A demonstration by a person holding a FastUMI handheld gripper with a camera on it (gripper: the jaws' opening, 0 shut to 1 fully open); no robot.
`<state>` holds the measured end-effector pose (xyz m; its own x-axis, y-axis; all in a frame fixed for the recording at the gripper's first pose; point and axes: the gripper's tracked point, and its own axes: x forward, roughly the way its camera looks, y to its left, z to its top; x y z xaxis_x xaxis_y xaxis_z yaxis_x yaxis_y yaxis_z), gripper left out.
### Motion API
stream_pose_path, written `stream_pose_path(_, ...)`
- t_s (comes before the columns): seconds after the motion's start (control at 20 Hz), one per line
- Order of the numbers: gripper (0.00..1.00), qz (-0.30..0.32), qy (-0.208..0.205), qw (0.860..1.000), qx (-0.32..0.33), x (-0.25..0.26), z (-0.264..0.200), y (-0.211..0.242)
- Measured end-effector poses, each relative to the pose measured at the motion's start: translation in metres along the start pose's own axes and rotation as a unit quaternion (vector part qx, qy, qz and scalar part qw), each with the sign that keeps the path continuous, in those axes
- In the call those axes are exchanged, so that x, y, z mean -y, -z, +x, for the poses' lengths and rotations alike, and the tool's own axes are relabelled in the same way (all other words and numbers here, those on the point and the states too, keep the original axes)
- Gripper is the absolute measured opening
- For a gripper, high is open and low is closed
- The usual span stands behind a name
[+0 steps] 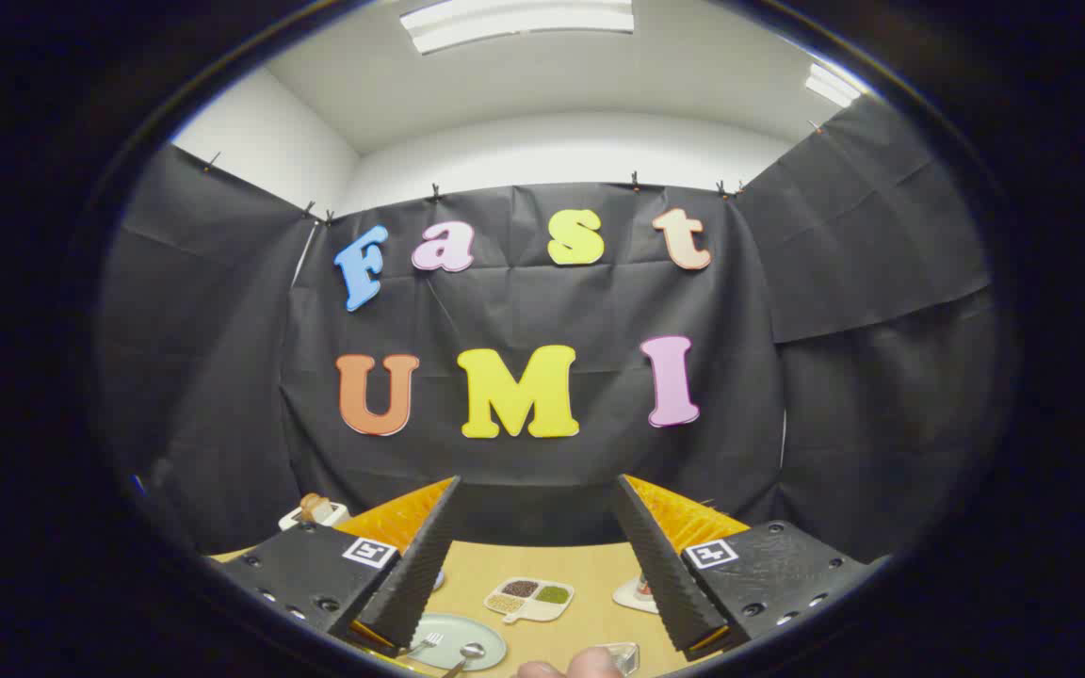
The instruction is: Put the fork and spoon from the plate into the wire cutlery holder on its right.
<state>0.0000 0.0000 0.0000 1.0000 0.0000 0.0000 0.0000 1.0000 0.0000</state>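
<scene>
My gripper [535, 494] is held high above the wooden table [590, 617], its two fingers wide apart with nothing between them. Far below, near the left finger, a pale green plate [453, 629] lies on the table. A fork [425, 644] and a spoon [467, 654] rest on the plate, side by side, the spoon to the right of the fork. A small clear-looking object [620, 654] sits to the right of the plate; I cannot tell if it is the wire holder.
A person's fingers [566, 667] show at the table's near edge, right of the spoon. A divided snack tray [529, 598] lies beyond the plate. A small white dish [635, 593] sits by the right finger, and a white object [315, 512] stands far left.
</scene>
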Motion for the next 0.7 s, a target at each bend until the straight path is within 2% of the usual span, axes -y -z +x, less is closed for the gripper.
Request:
stream_pose_path(0.3,0.95,0.010,0.000,1.000,-0.015,-0.002,0.008,0.010)
stream_pose_path(0.7,0.96,0.012,-0.023,0.999,-0.025,-0.026,0.014,0.015)
